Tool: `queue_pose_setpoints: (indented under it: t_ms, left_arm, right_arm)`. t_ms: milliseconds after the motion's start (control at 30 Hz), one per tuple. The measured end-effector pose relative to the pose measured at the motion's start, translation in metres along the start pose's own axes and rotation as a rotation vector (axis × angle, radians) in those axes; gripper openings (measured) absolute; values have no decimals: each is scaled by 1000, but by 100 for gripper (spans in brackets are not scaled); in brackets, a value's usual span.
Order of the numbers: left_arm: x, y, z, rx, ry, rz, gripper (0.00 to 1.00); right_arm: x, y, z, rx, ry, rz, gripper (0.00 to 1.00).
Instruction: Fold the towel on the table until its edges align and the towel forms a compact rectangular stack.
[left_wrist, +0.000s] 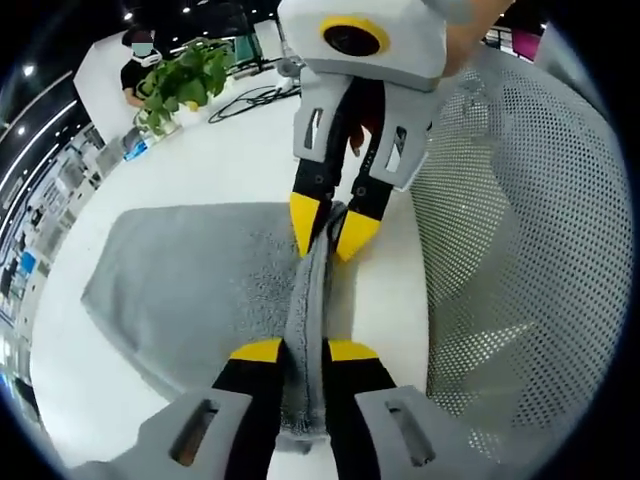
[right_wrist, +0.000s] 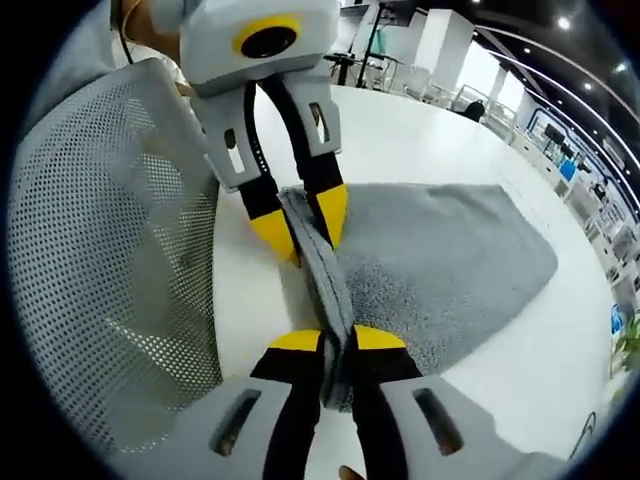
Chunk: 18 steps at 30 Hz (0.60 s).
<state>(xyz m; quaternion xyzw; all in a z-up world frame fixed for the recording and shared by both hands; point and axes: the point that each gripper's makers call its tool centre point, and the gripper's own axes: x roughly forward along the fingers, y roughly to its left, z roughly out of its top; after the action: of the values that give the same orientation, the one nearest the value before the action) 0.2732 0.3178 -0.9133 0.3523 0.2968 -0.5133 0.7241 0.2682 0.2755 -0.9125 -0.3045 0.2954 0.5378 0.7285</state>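
Fold under way: both grippers pinch one towel edge.

Left gripper (left_wrist: 305, 352) and right gripper (right_wrist: 337, 340) each clamp the grey towel (left_wrist: 190, 285), near edge lifted, rest flat on white table (left_wrist: 220, 160). No compact stack yet; several folds likely remain.

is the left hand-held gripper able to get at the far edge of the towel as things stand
Probably not yet. The left hand-held gripper is shut on the towel at its near edge, opposite the right hand-held gripper. It would have to let go first.
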Motion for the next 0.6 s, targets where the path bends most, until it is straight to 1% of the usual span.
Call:
queue_pose_setpoints:
  t_ms: [200,267,367,500,567,600]
  left_arm:
    - [0,2,1,-23,-9,-7,10]
    - [0,4,2,-42,-12,-19,9]
    - [0,3,2,-36,-13,-27,8]
    - [-2,2,3,-25,-7,-25,7]
    - [-3,3,4,-39,-8,-21,7]
    - [-5,3,4,-42,-10,-20,7]
  right_arm:
    - [0,1,0,43,-5,6,7]
    - [0,-1,0,81,-10,8,6]
    - [-1,-1,1,113,-27,-8,6]
    - [-2,0,3,112,-31,-14,5]
    - [-3,0,4,110,-32,-11,5]
    - [-5,0,6,124,-37,-7,5]
